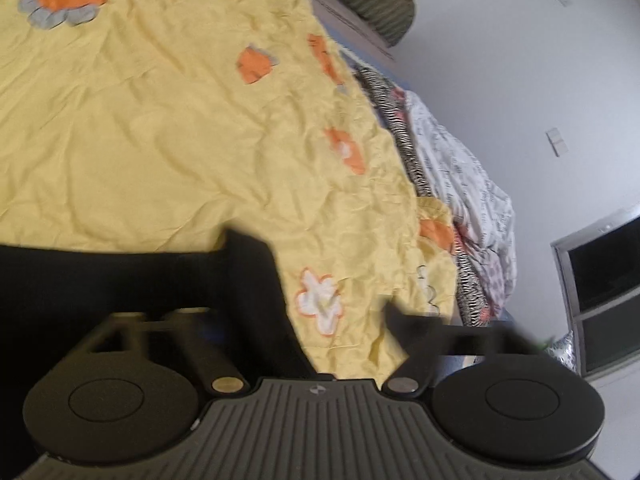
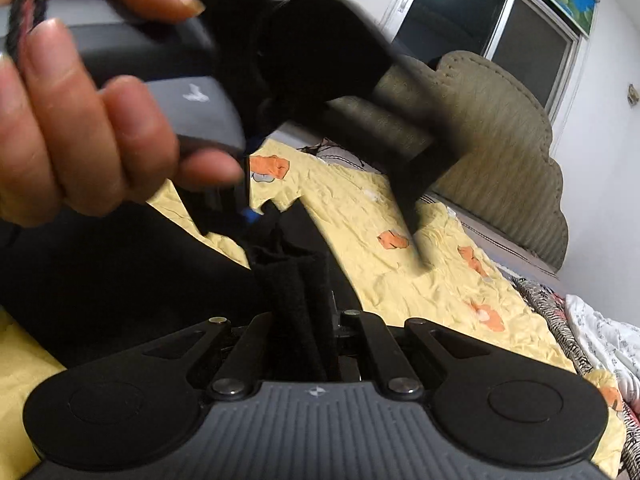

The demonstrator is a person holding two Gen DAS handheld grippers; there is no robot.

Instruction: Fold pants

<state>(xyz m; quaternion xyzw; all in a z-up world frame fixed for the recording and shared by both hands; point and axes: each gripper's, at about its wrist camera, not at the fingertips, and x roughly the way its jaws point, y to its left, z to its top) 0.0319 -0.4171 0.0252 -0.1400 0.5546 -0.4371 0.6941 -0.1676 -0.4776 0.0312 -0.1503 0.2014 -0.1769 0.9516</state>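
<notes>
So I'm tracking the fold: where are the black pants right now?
The black pants lie on the yellow bedspread, bunched in the right gripper at the right wrist view's lower centre; the left hand is above.

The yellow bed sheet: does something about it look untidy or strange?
Yes. The yellow sheet is creased all over, and at its right edge it does not reach: a heap of patterned bedding lies crumpled there. The black pants are bunched inside the shut right tool, not flat.
</notes>
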